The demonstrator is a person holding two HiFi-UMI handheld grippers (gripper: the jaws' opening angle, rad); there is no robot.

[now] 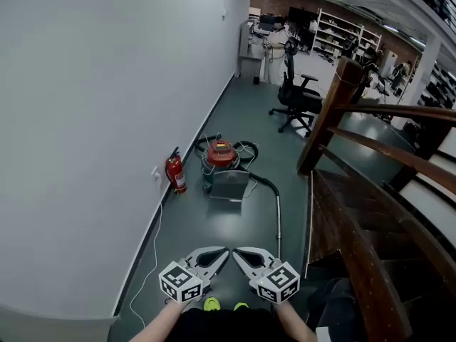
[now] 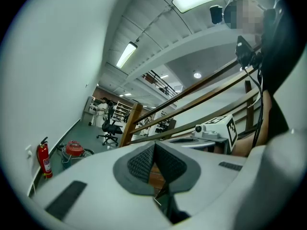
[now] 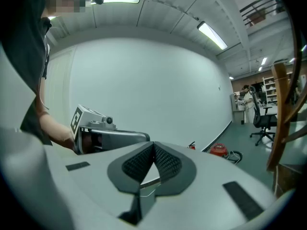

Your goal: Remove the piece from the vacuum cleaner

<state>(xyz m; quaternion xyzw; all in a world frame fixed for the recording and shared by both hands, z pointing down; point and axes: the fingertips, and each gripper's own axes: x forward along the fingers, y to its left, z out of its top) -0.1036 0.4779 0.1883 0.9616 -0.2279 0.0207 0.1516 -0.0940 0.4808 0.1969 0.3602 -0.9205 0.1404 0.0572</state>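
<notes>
While the left gripper and right gripper are squeezed shut on nothing at 6 o'clock, the red vacuum cleaner sits far off at 12 o'clock, its parts too small to tell apart.

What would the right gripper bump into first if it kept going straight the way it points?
Probably the white wall. But the tip of the left gripper sits right beside that line, so the right gripper might clip it first; depth is unclear.
</notes>
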